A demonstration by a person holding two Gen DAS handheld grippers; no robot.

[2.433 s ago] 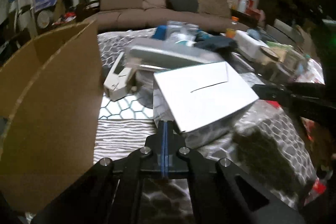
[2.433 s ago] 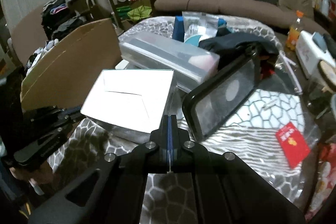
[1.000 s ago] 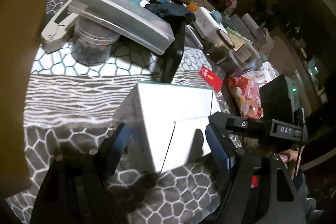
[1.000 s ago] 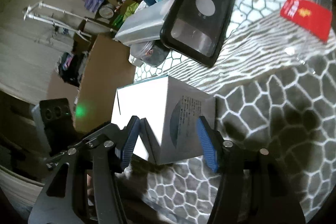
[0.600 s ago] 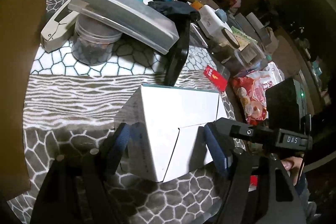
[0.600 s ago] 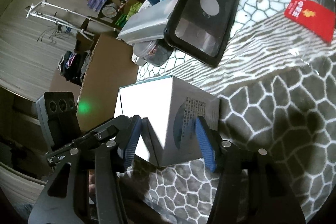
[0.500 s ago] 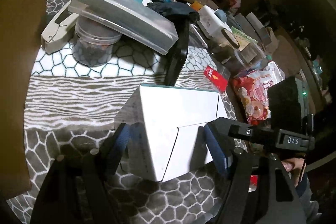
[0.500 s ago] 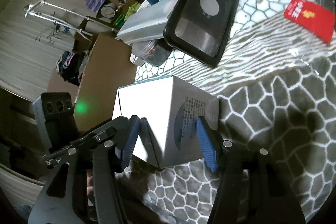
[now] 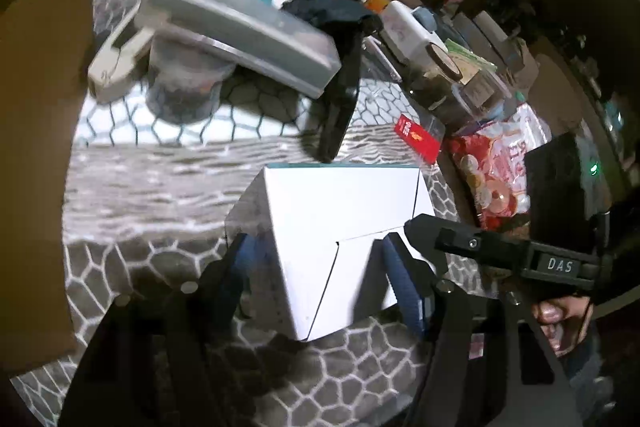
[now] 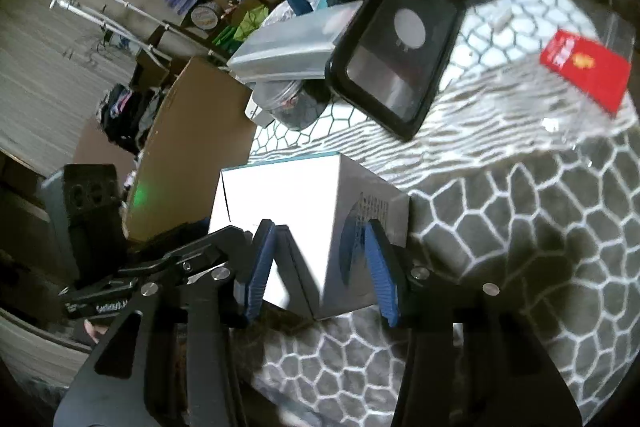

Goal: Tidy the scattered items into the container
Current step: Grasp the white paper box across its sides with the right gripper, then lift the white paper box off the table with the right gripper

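Observation:
A white carton box [image 9: 336,227] sits on the patterned tablecloth; it also shows in the right wrist view [image 10: 296,219]. My left gripper [image 9: 320,275] has its blue pads clamped on two opposite sides of the box. My right gripper [image 10: 320,267] grips the same box from the other end, pads pressed on its sides. The brown cardboard container [image 9: 36,107] stands at the left; in the right wrist view its wall [image 10: 188,147] rises just behind the box.
A grey plastic case [image 9: 240,31] lies on a clear jar [image 9: 184,87], with a white stapler-like tool [image 9: 116,63] beside it. A black-framed tablet [image 10: 396,55] leans nearby. A red card [image 10: 584,71] and snack bags [image 9: 496,163] lie to the right.
Both grippers went from shut and empty to spread around the white box and closed on it. In the last half second the box and grippers have barely shifted.

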